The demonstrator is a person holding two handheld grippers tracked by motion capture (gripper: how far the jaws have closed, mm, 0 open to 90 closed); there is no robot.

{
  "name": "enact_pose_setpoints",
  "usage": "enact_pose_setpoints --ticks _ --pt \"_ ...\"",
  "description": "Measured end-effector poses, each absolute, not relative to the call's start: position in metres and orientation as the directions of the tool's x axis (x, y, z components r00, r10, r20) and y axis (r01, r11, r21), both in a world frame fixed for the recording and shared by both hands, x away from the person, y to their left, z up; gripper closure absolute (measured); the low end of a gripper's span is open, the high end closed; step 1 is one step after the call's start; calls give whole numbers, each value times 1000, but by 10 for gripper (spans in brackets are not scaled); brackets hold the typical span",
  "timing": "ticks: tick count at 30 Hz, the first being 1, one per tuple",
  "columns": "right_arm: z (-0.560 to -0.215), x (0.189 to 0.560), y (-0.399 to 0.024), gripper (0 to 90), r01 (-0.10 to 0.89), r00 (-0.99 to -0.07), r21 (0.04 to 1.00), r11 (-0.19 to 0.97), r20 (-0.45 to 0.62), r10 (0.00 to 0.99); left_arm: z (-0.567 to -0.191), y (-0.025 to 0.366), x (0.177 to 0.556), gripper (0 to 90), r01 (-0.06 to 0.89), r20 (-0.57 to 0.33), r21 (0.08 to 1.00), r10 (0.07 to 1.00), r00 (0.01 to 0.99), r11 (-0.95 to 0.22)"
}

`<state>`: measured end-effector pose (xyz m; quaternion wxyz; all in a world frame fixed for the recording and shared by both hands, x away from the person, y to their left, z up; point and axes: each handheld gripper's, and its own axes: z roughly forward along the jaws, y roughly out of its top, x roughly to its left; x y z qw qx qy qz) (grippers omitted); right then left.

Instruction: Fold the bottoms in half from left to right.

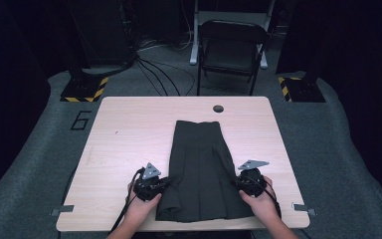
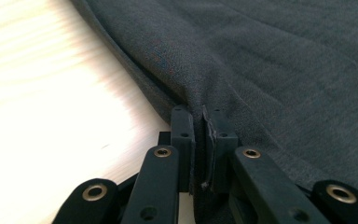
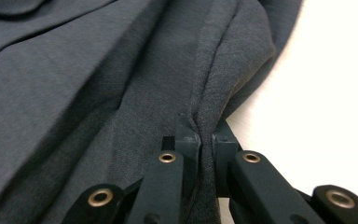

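— Where is the garment right now?

— The dark grey skirt (image 1: pixel 199 169) lies flat on my worktop (image 1: pixel 124 134), lengthwise down the middle, its narrow waistband end pointing away from me toward the round cable hole (image 1: pixel 218 108) and its wide hem near my edge of the worktop.

— And your left side?

— My left gripper (image 1: pixel 165 182) sits at the skirt's left edge, close to the hem. In the left gripper view my jaws are clenched on the cloth: a fold of the grey fabric (image 2: pixel 205 79) rises up out of the narrow slit between the two black pads, and the bare pale wood lies off to the left of them.

— The right side?

— Much the same, mirrored. My right gripper (image 1: pixel 238 182) is at the skirt's right edge, about level with the left one. In the right gripper view the jaws are pinched together on a bunched ridge of the fabric (image 3: pixel 200 107), which runs straight up from between the pads; the pale worktop shows to the right of it.

— What about your hands?

— My left hand (image 1: pixel 142 201) and right hand (image 1: pixel 261 199) each wrap a gripper body from behind, with the skirt's hem lying between them.
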<state>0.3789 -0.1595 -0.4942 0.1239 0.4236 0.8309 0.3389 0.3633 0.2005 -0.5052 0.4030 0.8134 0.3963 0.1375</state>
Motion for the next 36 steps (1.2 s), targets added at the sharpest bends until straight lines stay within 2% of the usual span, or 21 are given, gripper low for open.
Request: enact_pose_setpoints --ticks 5,11,18,32,34,36 --pt "-492 374 -137 848 605 -653 660 445 91 752 -501 223 358 835 534 -71 755 763 643 -380" --pt "-492 367 -114 847 596 -690 644 479 107 716 -499 246 350 835 559 -84 736 768 635 -381" --pt "-500 361 -114 840 598 -699 618 510 91 709 -504 250 342 830 558 -75 728 763 643 -398" --pt "-500 359 -120 839 621 -683 611 491 115 722 -507 248 338 820 575 -103 720 760 642 -388" --pt "-500 359 -120 794 626 -681 613 482 128 721 -507 249 338 808 583 -119 721 762 637 -375" --pt "-500 358 -121 689 624 -673 623 471 123 729 -507 250 338 769 577 -121 730 762 636 -366"
